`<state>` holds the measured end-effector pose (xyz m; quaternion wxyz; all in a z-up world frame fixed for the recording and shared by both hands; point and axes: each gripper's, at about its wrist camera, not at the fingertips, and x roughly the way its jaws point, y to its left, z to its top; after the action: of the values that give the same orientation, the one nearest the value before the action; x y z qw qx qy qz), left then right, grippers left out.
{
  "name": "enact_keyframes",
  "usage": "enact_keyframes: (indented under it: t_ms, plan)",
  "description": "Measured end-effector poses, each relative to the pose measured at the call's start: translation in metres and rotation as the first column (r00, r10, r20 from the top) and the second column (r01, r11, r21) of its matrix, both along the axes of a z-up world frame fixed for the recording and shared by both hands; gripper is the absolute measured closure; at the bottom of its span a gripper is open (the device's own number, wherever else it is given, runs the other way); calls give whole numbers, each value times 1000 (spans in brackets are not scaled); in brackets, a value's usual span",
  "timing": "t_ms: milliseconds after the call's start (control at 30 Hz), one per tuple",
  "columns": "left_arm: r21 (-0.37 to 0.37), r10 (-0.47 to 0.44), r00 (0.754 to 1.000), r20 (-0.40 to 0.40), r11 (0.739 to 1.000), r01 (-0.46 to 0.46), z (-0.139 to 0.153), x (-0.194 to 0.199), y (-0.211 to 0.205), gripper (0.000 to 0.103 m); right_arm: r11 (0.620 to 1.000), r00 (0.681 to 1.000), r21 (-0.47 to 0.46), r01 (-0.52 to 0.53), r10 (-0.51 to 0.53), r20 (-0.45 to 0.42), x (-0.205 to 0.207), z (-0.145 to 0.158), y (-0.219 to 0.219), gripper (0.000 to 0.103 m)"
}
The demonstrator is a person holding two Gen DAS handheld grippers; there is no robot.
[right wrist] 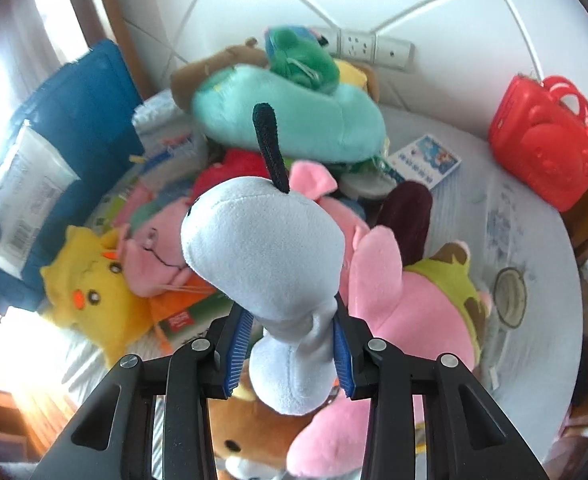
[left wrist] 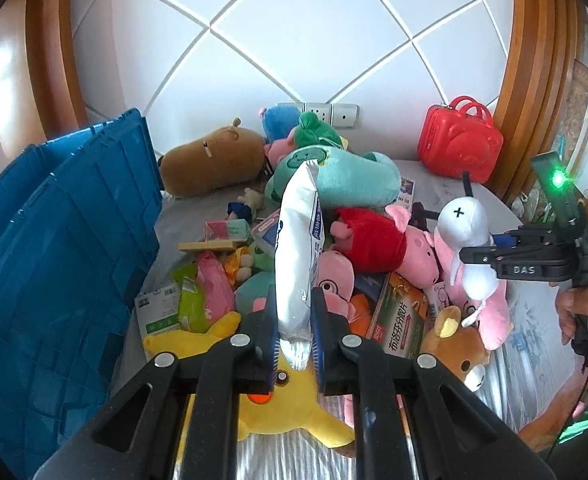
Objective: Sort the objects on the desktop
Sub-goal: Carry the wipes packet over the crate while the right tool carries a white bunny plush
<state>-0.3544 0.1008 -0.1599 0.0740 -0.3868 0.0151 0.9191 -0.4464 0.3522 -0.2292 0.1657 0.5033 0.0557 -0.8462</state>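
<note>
Currently the left gripper (left wrist: 293, 332) has its jaws pinching the lower end of a white pack (left wrist: 299, 240), held upright above the toy pile. At 3 o'clock in the left view, the right gripper (right wrist: 290, 350) has its jaws clamped on a white plush (right wrist: 266, 248), lifted over a pink plush (right wrist: 414, 304). A blue crate (left wrist: 66, 248) stands at 9 o'clock; a red case (left wrist: 460, 146) sits at 1 o'clock.
</note>
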Motion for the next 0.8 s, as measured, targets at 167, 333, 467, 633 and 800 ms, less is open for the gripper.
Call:
enact_keyframes:
  t_ms: [167, 333, 467, 633, 800]
  plan:
    - [-18, 22, 999, -37, 1000, -23, 18, 15, -8, 90, 999, 999, -34, -26, 24, -49, 15, 26, -4, 67]
    - [-17, 34, 996, -84, 999, -35, 42, 29, -27, 90, 997, 994, -56, -49, 43, -99, 28, 55, -18, 67]
    - [1, 42, 987, -152, 999, -42, 67, 40, -50, 90, 996, 988, -61, -70, 61, -145, 37, 80, -41, 67]
    - [14, 42, 973, -226, 999, -40, 100, 50, -91, 90, 994, 976, -58, -94, 80, -203, 41, 110, -85, 67]
    - [33, 68, 961, -269, 998, -61, 128, 56, -147, 90, 992, 964, -57, -115, 97, -247, 40, 135, -138, 67]
